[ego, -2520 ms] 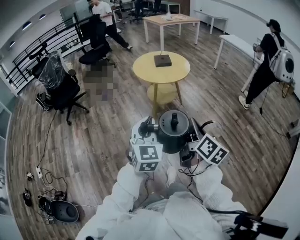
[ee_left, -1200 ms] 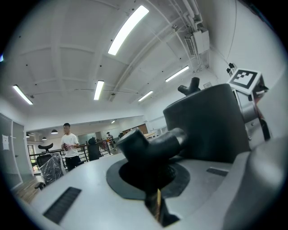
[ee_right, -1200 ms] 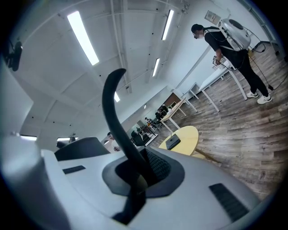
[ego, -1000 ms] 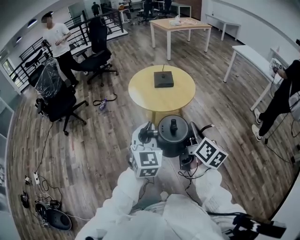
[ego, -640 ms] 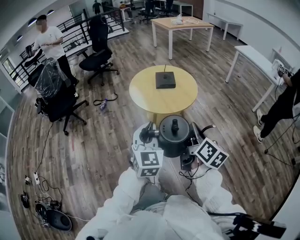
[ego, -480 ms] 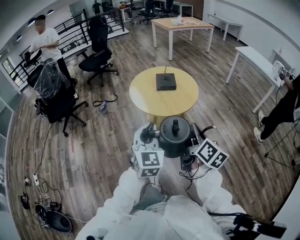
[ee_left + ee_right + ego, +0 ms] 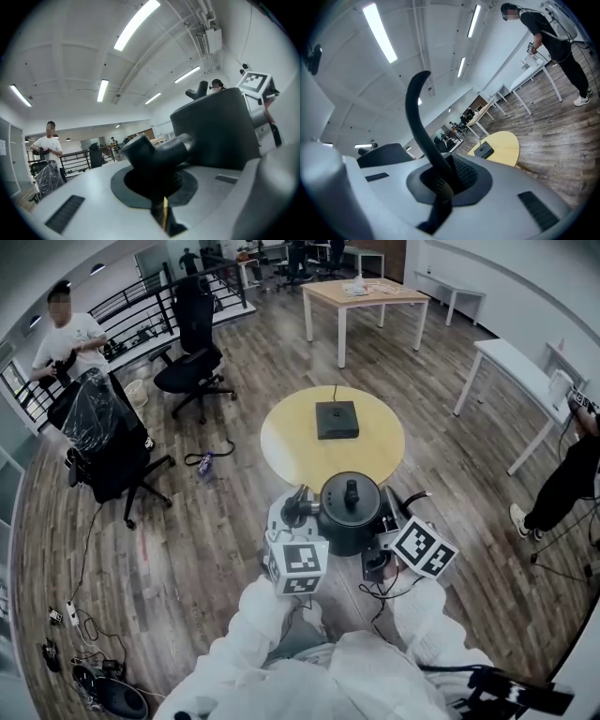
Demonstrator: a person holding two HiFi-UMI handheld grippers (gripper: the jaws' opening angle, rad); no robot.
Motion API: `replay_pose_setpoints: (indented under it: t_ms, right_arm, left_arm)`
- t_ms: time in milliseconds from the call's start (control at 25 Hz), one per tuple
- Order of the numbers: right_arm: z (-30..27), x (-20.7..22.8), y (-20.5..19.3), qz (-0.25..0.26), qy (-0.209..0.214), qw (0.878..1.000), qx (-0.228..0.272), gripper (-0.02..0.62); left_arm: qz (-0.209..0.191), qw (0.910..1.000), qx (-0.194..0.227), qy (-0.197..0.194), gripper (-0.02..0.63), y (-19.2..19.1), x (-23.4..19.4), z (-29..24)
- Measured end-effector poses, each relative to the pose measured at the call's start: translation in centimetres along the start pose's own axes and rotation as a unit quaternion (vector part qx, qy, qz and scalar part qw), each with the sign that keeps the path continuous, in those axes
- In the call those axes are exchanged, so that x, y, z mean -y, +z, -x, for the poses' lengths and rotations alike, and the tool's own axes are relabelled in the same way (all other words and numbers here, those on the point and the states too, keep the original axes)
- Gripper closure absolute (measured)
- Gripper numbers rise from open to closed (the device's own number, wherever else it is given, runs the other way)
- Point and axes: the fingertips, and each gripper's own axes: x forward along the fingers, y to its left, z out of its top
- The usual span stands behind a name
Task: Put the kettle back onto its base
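Beside yellow table point(image 7: 291, 442), lidded kettle point(image 7: 349, 512).

Left gripper point(image 7: 296, 510), jaws clamped, right gripper point(image 7: 394, 514), jaws clamped, both pointing level

Open-plan office, one large room.

- Floor point(image 7: 450, 465): wood planks throughout.
- Furniture: round yellow table point(image 7: 291, 451) mid-room; wooden table point(image 7: 370, 294) at the far end; white desks point(image 7: 520, 367) along the right wall; black swivel chairs point(image 7: 192, 367) at left; one further chair wrapped in plastic sheeting point(image 7: 89, 413).
- Metal railing point(image 7: 131, 301) along the left edge.
- Ceiling: white, with long strip lights point(image 7: 136, 23).
- Power strip and loose cables point(image 7: 75, 610) on the floor.
- Occupants: one person point(image 7: 64, 334) by the railing, another point(image 7: 567, 479) beside the white desks.
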Motion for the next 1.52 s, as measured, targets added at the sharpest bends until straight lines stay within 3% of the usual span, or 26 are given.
replay_pose_setpoints:
  t_ms: [600, 1000, 1520]
  right_arm:
    - [-11.9, -1.1, 1.2, -0.002, -0.011, 1.000, 0.013, 0.583]
    - [-17.0, 0.6, 2.2, -0.006, -0.025, 1.000, 0.009, 0.583]
    - [-26.5, 3.7, 5.0, -0.006, -0.017, 1.000, 0.003, 0.583]
  left_arm:
    - [-0.005, 0.9998, 0.011, -0.014, 0.594, -0.5, -7.4, -10.3]
    - [0.001, 0.9996, 0.001, -0.028, 0.594, -1.2, -8.6, -15.7]
    - [-0.003, 0.9999, -0.002, -0.017, 0.594, -1.5, -10.6, -25.4]
